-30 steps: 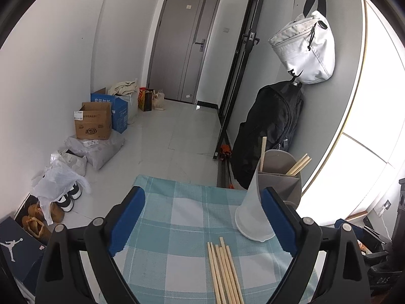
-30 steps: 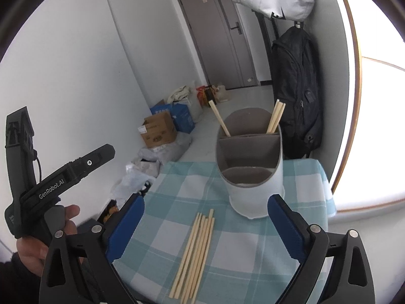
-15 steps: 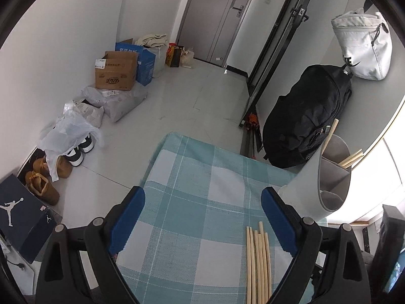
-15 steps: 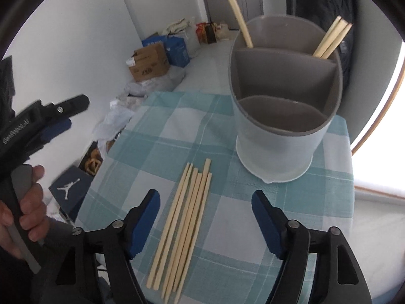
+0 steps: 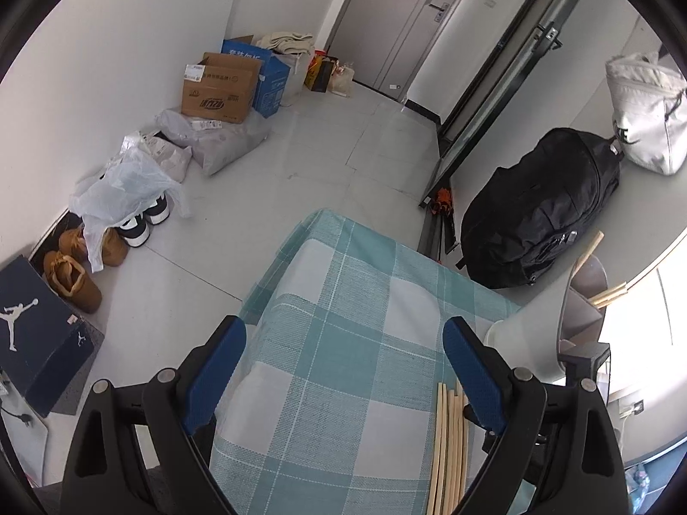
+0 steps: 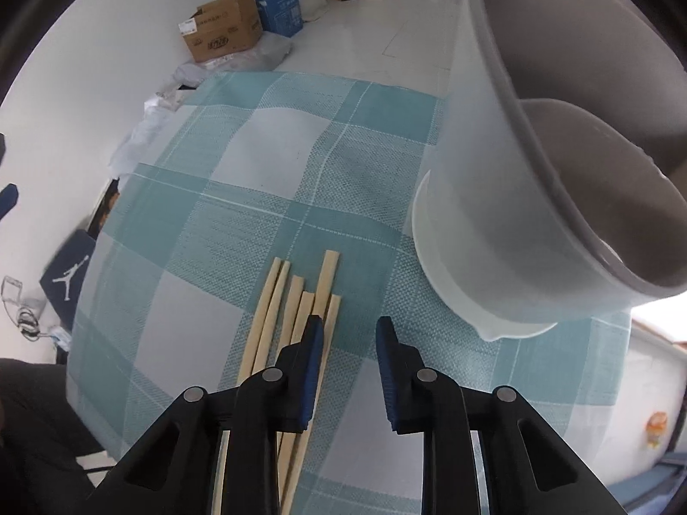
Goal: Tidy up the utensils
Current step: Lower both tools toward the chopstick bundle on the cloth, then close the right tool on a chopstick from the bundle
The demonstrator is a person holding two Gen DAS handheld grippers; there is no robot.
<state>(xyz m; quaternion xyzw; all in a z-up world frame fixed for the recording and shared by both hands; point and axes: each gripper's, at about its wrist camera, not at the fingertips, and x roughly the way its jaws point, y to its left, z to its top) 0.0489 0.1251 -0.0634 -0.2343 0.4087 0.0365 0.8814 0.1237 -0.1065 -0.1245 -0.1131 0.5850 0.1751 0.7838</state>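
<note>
Over checked cloth (image 6: 275, 137): R gripper (image 6: 348, 334) fingers closing, nothing between yet, beside chopsticks (image 6: 296, 300); L gripper (image 5: 343, 369) fingers wide apart.

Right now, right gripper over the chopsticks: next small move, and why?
Probably shift the right gripper slightly left and down so it straddles one chopstick. Its jaws have just been closing, yet nothing sits between them: the chopsticks lie flat under and left of its left finger, while the utensil holder stands to the right.

My right gripper (image 6: 345, 330) has just been narrowing, nothing between its pads; chopsticks (image 6: 296, 300) under my left finger, holder (image 6: 506, 231) beyond my right.
</note>
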